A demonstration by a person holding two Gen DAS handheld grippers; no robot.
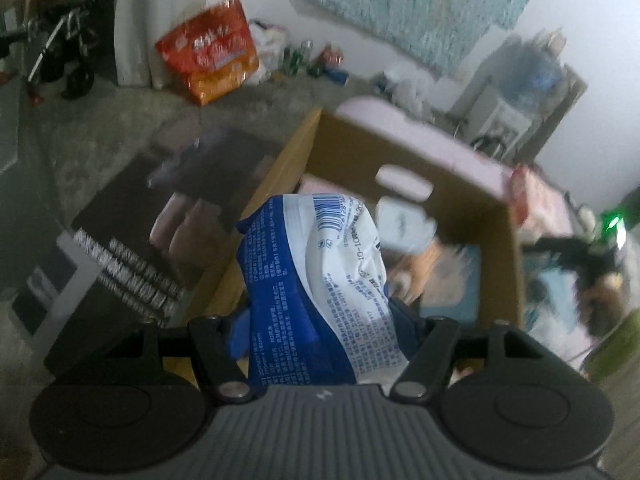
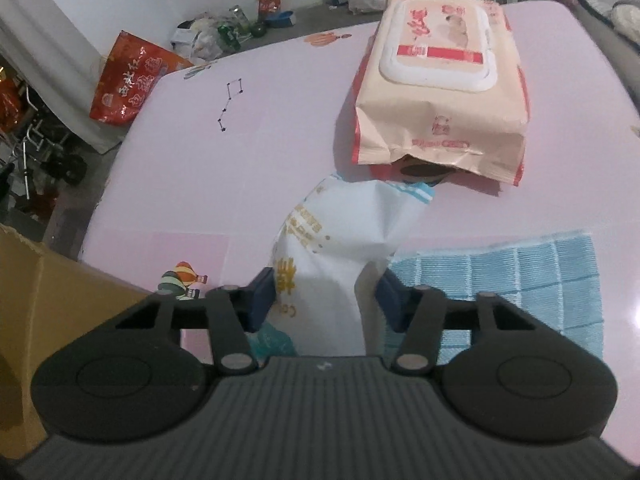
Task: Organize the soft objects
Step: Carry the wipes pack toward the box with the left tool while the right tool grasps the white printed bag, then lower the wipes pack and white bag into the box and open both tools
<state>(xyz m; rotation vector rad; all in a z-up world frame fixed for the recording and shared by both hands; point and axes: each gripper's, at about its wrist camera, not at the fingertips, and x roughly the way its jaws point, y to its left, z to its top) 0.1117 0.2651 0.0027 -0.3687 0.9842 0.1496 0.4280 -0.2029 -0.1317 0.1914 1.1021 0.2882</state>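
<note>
Left wrist view: we see our left gripper point(image 1: 316, 320) clamped on a blue-and-white packet point(image 1: 316, 280), held above the open cardboard box point(image 1: 400, 152).
Box contents: we make out a few soft items, too blurred to name.
Right wrist view: our right gripper point(image 2: 326, 300) pinches a white packet point(image 2: 344, 248) over the pink table point(image 2: 248, 168).
Nearby: we find a beige wipes pack point(image 2: 440, 92) just beyond it, and a blue cloth point(image 2: 520, 280) lying to its right.

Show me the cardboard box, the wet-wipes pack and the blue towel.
cardboard box point(image 1: 404, 152): left wrist view, far inner wall above the handle cutout.
wet-wipes pack point(image 2: 436, 50): right wrist view, white flip lid on top.
blue towel point(image 2: 532, 284): right wrist view, middle of its checked surface.
</note>
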